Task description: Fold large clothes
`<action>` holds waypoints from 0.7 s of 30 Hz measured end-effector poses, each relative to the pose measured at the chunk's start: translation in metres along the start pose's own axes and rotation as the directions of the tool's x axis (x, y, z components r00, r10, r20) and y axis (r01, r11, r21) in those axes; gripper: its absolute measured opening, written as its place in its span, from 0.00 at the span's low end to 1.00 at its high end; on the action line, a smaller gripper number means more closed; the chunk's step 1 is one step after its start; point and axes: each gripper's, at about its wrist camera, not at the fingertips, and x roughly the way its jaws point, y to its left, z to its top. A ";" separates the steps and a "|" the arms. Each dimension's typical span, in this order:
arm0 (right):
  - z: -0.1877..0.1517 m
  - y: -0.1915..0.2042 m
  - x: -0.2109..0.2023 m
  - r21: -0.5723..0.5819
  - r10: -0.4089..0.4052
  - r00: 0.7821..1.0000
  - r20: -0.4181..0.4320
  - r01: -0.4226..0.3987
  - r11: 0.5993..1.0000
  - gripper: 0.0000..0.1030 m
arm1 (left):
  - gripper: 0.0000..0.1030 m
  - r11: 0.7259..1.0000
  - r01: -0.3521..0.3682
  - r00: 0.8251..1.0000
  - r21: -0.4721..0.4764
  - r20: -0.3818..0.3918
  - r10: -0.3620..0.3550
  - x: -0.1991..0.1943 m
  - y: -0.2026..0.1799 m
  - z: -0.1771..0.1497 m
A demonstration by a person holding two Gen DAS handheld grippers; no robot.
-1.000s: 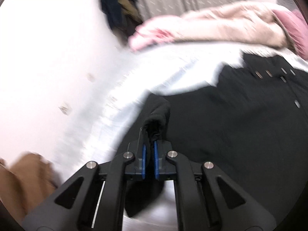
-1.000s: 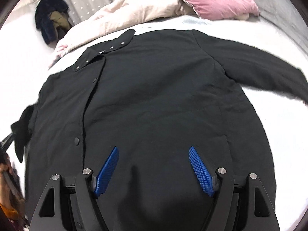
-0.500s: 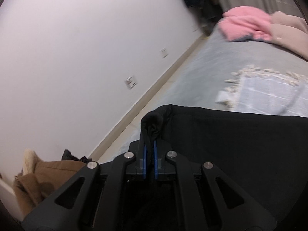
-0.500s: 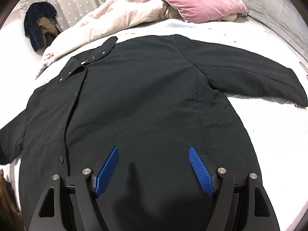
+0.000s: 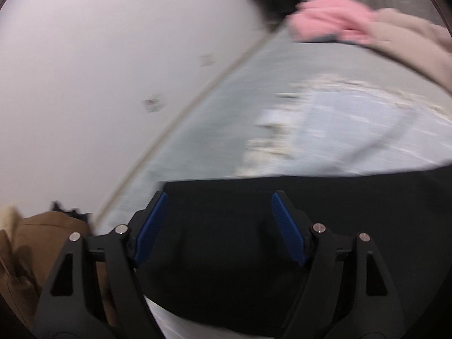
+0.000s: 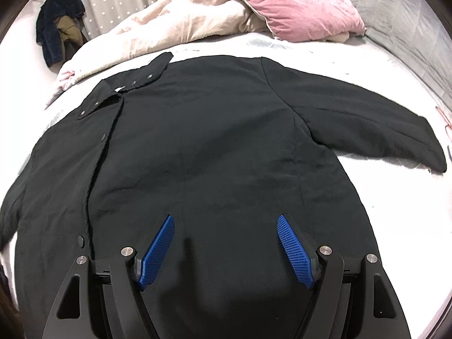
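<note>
A large black coat (image 6: 214,147) lies spread flat, front up, on the white bed (image 6: 401,197), with both sleeves stretched out to the sides. My right gripper (image 6: 226,223) is open and empty, hovering over the coat's lower hem. In the left wrist view, my left gripper (image 5: 219,203) is open over the end of the coat's left sleeve (image 5: 254,240), which lies flat at the bed's left side. The view is blurred by motion.
A beige duvet (image 6: 180,22) and a pink pillow (image 6: 299,8) are piled at the head of the bed. Dark clothes (image 6: 58,38) hang by the curtain. A white wall (image 5: 99,70), grey floor with a fringed rug (image 5: 353,135) and a brown garment (image 5: 34,254) lie left of the bed.
My left gripper pulled the sleeve outward to the left, then opened and let it go. The sleeve now lies straight. My right gripper stayed open over the hem.
</note>
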 end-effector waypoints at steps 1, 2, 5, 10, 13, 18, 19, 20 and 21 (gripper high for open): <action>0.000 0.001 0.000 -0.003 0.004 1.000 0.002 -0.004 1.000 0.74 | 0.74 0.998 0.059 0.998 0.019 0.014 -0.059 -0.016 -0.014 -0.004; 0.000 0.003 -0.001 -0.005 0.011 1.000 0.008 -0.011 1.000 0.74 | 0.75 0.991 0.123 0.992 0.043 0.036 -0.125 -0.032 -0.030 -0.010; 0.000 0.007 0.001 0.015 0.023 0.999 0.047 -0.024 1.000 0.74 | 0.83 0.938 0.331 0.939 0.107 0.065 -0.339 -0.081 -0.077 -0.044; -0.004 0.001 0.032 -0.007 -0.073 0.994 0.078 0.074 0.997 0.74 | 0.84 0.777 0.613 0.788 0.140 -0.048 -0.613 -0.106 -0.142 -0.130; -0.017 -0.018 0.041 -0.028 -0.067 0.991 0.115 0.071 0.997 0.76 | 0.83 0.787 0.585 0.811 0.198 -0.101 -0.577 -0.093 -0.154 -0.184; -0.043 -0.061 0.021 0.044 -0.036 0.988 0.148 0.030 0.999 0.76 | 0.88 0.770 0.589 0.802 0.245 -0.054 -0.595 -0.116 -0.116 -0.221; -0.049 -0.072 0.017 0.075 -0.036 0.989 0.141 0.026 0.997 0.76 | 0.90 0.772 0.590 0.802 0.238 -0.064 -0.594 -0.118 -0.108 -0.227; -0.056 -0.083 0.012 0.108 -0.028 0.991 0.133 0.013 0.994 0.76 | 0.92 0.774 0.589 0.804 0.233 -0.072 -0.590 -0.119 -0.100 -0.233; -0.063 -0.091 0.006 0.128 -0.015 0.991 0.130 -0.002 0.992 0.76 | 0.92 0.777 0.587 0.806 0.228 -0.075 -0.587 -0.118 -0.094 -0.238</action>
